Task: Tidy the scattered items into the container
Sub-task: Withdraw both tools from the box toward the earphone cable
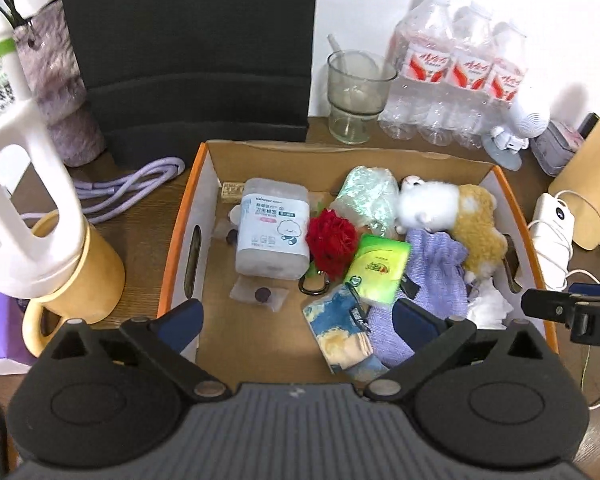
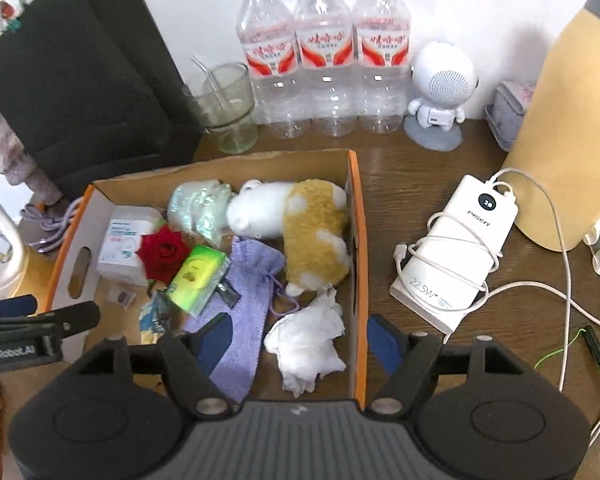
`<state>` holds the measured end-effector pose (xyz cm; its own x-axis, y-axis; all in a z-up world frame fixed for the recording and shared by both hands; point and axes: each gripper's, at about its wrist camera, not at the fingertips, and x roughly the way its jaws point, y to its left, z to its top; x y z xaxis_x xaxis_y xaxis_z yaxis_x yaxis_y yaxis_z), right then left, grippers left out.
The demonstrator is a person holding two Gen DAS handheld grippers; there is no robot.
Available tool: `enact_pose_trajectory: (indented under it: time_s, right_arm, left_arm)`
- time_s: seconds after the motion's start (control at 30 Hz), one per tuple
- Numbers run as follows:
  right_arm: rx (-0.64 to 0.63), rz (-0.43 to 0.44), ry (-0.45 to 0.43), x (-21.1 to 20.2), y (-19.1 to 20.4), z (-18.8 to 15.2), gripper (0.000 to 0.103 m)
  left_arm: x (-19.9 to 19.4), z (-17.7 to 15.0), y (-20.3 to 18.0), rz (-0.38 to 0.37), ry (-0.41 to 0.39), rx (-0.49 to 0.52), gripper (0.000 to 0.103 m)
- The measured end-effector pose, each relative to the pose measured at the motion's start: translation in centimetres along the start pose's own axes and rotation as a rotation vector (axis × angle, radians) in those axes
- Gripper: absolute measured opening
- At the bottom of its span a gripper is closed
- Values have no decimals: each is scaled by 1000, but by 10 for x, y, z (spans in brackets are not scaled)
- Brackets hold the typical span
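The plush toy lies in the box, bottles behind it.

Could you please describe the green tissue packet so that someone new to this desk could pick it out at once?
Look inside the orange-edged cardboard box on the wooden desk. Near its middle, the green tissue packet lies between the red rose and the lilac drawstring pouch. It is the only bright green, glossy, flat rectangular pack there.

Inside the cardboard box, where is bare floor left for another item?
Bare floor remains along the left wall of the orange-edged cardboard box, in front of the white cotton-swab tub. The right half is crowded: yellow-and-white plush toy, lilac pouch, crumpled white tissue.
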<state>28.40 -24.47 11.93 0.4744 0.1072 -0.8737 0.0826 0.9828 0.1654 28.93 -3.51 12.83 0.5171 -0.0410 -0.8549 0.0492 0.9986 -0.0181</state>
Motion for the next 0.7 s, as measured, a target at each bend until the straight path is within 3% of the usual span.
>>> enact_pose_trajectory:
  time_s: [0.1,0.27,0.5,0.7]
  right_arm:
    - [-23,17,-54,-10,7,-9,73]
    - [-90,42,-210,-39,19,-43,74]
    - [-193,38,-461,-65,35,-106,74]
    - [-200,99,-626,-68,32,-159,79]
  left_arm:
    - [-14,-8,-4,18,-52,5,103]
    - [-46,-48,5,0,-230,-41,103]
    - [-73,-108,5,75,-466,-10,103]
    - [-78,-161,-2,135,-640,45,103]
